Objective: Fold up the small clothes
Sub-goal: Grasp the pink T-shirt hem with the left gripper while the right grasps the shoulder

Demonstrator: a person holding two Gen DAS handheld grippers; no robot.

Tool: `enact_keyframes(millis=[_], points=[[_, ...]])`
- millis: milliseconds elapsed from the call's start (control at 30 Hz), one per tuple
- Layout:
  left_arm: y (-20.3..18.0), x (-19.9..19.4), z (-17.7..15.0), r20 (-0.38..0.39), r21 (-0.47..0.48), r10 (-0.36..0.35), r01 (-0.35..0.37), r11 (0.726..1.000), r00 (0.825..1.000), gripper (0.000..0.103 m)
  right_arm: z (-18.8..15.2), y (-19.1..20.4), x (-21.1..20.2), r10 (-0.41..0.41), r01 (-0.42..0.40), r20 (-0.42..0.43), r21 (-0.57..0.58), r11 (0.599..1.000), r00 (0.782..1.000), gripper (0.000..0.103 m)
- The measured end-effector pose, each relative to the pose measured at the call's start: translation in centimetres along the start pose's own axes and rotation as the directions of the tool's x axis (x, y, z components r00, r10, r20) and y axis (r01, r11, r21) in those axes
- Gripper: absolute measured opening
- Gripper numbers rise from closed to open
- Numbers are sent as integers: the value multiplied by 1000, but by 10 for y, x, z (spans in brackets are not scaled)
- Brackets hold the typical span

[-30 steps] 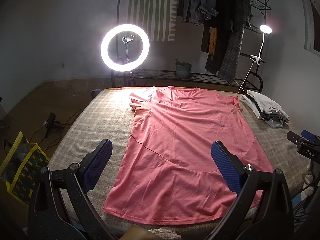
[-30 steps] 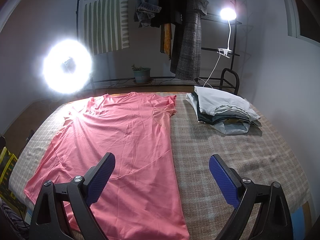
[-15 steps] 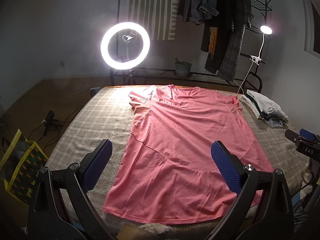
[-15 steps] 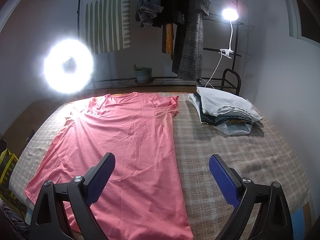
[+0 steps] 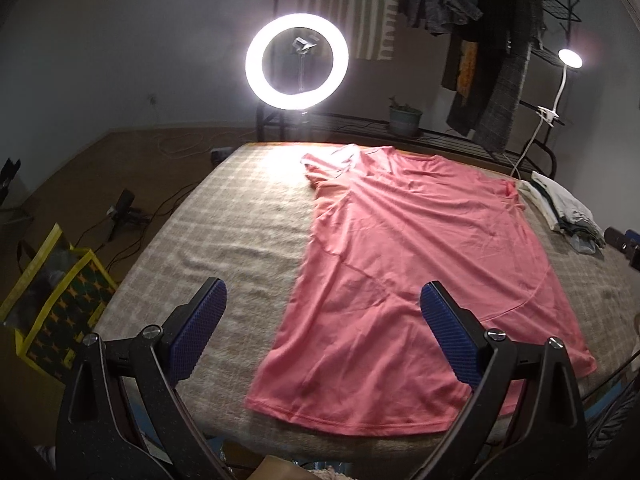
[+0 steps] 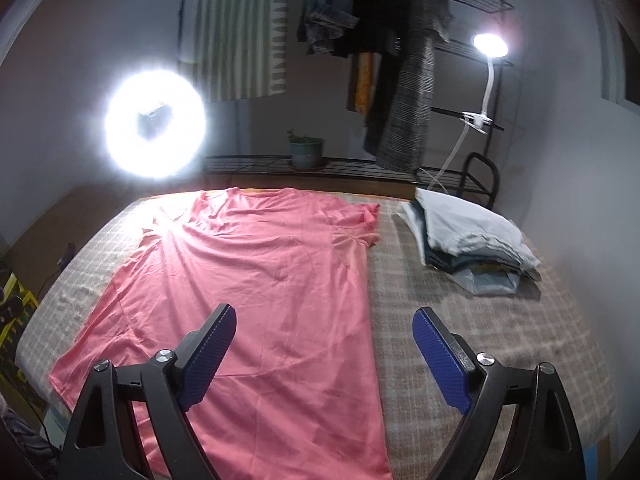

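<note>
Since a sec ago I brought left claw [image 5: 322,330] lower over the pink shirt [image 5: 416,264], right claw [image 6: 324,356] narrowed slightly, both wide & empty, so grasp comes next.

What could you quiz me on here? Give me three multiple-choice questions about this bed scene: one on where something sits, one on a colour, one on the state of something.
1. Where is the pile of folded clothes?
A. On the bed's far right corner, beside the shirt
B. On the floor by the yellow bag
C. On top of the shirt

2. What colour is the shirt spread on the bed?
A. White
B. Pink
C. Green

3. How do the right tongs stand?
A. Clamped on the shirt's hem
C. Shut with nothing inside
B. Open, gripping nothing

Answers:
1. A: the pile rests on the checked blanket, apart from the shirt's right edge.
2. B: the whole shirt is salmon pink in both views.
3. B: the blue pads stand wide apart above the shirt, having just closed slightly, with no cloth pinched between them.
</note>
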State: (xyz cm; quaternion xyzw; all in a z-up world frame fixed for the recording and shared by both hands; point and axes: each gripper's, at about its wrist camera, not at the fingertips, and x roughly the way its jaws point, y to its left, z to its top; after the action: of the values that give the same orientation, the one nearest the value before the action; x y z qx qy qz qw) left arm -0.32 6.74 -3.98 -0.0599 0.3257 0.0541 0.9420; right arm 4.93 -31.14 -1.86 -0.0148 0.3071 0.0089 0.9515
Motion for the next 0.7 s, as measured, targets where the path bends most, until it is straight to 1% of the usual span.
enact_keyframes(millis=[67,100,133,167,200,267,333,367,400,433,467,500,533,567,667,700], points=[[16,4,-7,-5,-40,-23,23,999,1000,88,12,6,2,20,-20,-3,-15,1000,1000,87],[25,8,-10,-26,-72,-29,27,997,999,86,19,8,4,36,-36,-4,-13,999,999,84],[33,11,-14,-45,-104,-29,24,994,999,79,28,10,6,65,-65,-3,-2,998,998,77],[41,14,-18,-62,-135,-29,21,991,998,73,36,13,9,92,-92,-1,12,996,996,75],[49,17,-21,-80,-167,-32,18,986,996,71,44,15,10,121,-121,3,27,992,993,75],[64,21,-28,-106,-226,-35,10,974,994,62,64,24,16,223,-223,12,59,973,975,75],[77,25,-38,-130,-286,-52,13,958,990,58,81,36,24,284,-283,-10,69,957,959,74],[80,27,-41,-139,-303,-63,18,953,988,58,89,43,26,299,-297,-16,65,953,954,74],[84,30,-47,-155,-329,-78,23,944,985,58,97,51,29,310,-308,-21,51,950,951,74],[86,34,-50,-168,-346,-86,23,938,982,58,107,64,34,311,-311,-28,16,950,950,71],[87,38,-54,-183,-359,-94,23,933,979,55,113,74,37,308,-309,-36,-15,951,951,70],[87,44,-57,-199,-364,-99,20,931,975,53,119,85,42,305,-308,-50,-49,950,951,70],[86,48,-59,-213,-364,-99,15,931,972,50,127,98,50,309,-315,-71,-79,946,948,67],[86,52,-62,-226,-362,-97,9,932,969,49,133,106,57,322,-329,-90,-89,940,943,62],[85,59,-66,-249,-360,-95,-1,933,964,49,154,130,82,388,-401,-157,-60,914,908,54],[85,63,-68,-260,-361,-98,-2,932,961,49,162,137,91,408,-421,-173,-46,906,896,53]])
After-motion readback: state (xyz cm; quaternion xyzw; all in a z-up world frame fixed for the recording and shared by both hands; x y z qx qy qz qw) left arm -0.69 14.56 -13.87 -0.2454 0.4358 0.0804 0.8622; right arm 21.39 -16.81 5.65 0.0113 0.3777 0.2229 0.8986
